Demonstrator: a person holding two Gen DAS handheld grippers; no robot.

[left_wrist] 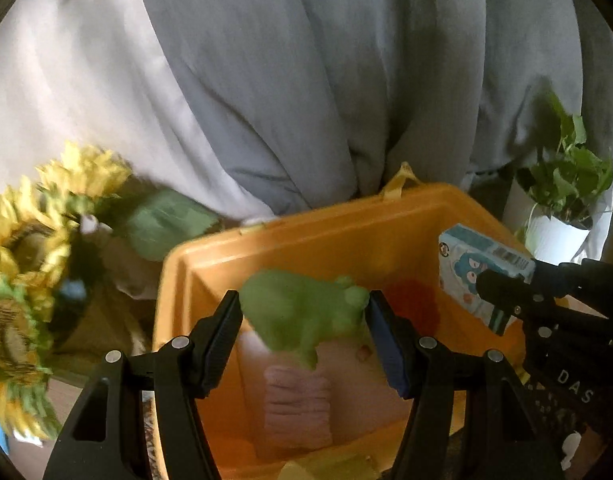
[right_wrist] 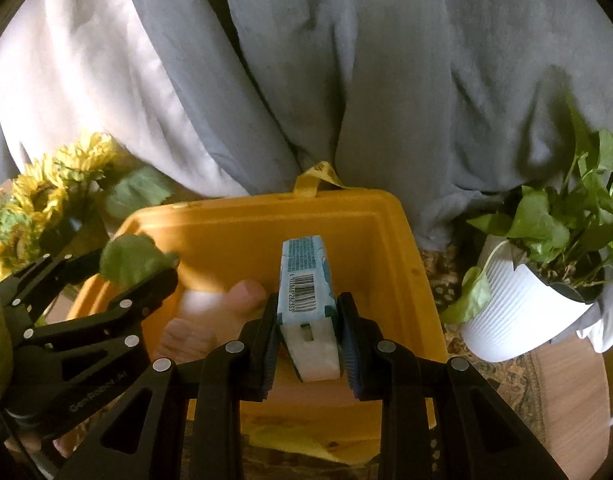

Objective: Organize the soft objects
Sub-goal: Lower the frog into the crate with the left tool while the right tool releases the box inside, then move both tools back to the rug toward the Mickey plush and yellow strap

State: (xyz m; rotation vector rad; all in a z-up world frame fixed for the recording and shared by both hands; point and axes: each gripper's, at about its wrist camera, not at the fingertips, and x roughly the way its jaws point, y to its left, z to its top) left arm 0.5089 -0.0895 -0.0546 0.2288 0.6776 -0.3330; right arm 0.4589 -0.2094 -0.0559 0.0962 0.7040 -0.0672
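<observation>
My left gripper (left_wrist: 304,316) is shut on a green plush toy (left_wrist: 302,314) and holds it above the open yellow bin (left_wrist: 306,240). My right gripper (right_wrist: 308,328) is shut on a light-blue tissue pack (right_wrist: 306,280) with a barcode, also above the yellow bin (right_wrist: 266,216). The tissue pack (left_wrist: 478,264) and the right gripper (left_wrist: 502,292) show at the right of the left wrist view. The left gripper (right_wrist: 146,276) with the green toy (right_wrist: 132,258) shows at the left of the right wrist view. Pink soft items (left_wrist: 298,404) lie on the bin's floor.
Grey and white fabric (left_wrist: 306,80) hangs behind the bin. Artificial sunflowers (left_wrist: 22,248) stand to the left. A potted green plant in a white ribbed pot (right_wrist: 522,312) stands to the right on a patterned rug (right_wrist: 506,376). A yellow strap (right_wrist: 318,178) sticks up from the bin's far rim.
</observation>
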